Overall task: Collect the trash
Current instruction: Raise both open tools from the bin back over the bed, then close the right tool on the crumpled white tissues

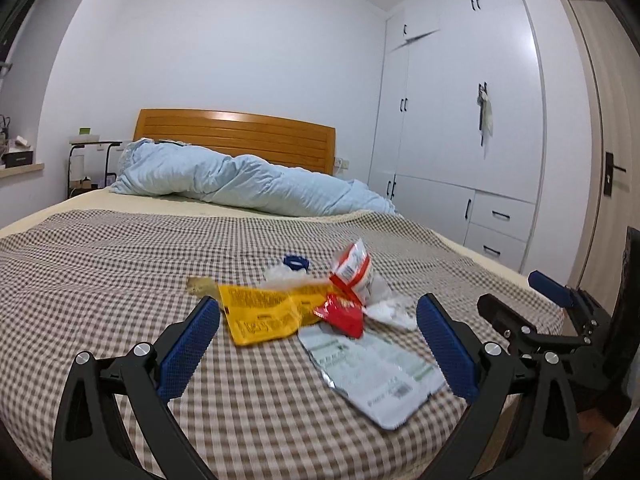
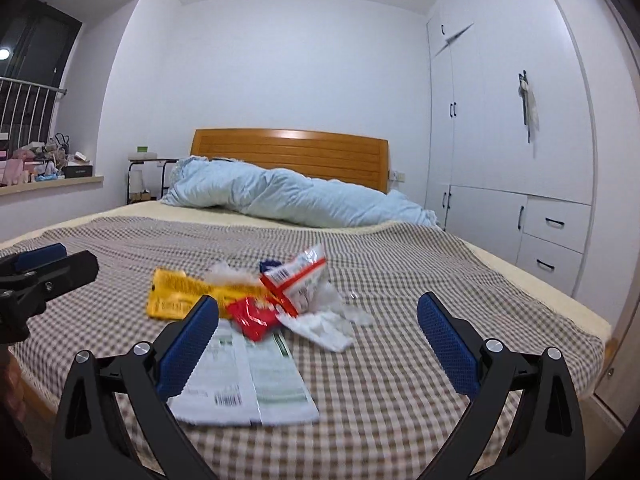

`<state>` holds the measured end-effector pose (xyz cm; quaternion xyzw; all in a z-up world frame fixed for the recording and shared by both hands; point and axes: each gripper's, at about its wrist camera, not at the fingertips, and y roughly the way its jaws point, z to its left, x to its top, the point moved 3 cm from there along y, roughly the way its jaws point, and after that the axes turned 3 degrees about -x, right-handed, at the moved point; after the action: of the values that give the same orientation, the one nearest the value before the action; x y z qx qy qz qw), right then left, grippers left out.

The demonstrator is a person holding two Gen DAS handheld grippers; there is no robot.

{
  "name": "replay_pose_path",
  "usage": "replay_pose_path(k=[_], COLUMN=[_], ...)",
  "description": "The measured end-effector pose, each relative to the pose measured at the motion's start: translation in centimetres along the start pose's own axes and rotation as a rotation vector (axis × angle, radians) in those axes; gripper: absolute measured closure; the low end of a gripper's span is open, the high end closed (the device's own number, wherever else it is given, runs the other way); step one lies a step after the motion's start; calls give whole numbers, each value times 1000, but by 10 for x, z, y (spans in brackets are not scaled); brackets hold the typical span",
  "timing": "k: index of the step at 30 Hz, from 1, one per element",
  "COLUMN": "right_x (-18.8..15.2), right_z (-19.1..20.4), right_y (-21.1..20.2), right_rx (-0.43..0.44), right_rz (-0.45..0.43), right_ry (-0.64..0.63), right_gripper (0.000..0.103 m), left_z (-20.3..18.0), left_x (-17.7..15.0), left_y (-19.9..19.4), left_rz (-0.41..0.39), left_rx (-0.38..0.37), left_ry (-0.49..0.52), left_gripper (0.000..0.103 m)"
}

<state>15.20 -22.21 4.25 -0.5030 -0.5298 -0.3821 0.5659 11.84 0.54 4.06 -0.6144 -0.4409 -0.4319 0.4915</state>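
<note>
Trash [image 1: 320, 312] lies heaped on the bed [image 1: 100, 272], dead ahead of both grippers; left gripper [image 1: 318, 344] and right gripper [image 2: 318, 344] both spread wide, empty, about equally near.

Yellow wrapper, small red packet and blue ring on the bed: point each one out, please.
yellow wrapper [image 1: 260, 312], left wrist view, middle of its printed face
small red packet [image 2: 252, 318], right wrist view, centre of the crumpled foil
blue ring [image 1: 295, 261], left wrist view, its front rim
</note>
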Motion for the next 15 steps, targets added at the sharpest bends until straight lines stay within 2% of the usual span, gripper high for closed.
replay_pose_path(k=[8,15], right_x=[26,42], right_z=[0,-11], right_y=[24,36], right_rx=[-48,-126], right_rz=[-43,-77], right_ry=[25,87], right_gripper=[8,8], left_z=[4,3], left_x=[28,43], left_y=[19,45], left_rz=[-51,-22], left_rx=[-25,-83], left_ry=[-47,-51], left_gripper=[7,7])
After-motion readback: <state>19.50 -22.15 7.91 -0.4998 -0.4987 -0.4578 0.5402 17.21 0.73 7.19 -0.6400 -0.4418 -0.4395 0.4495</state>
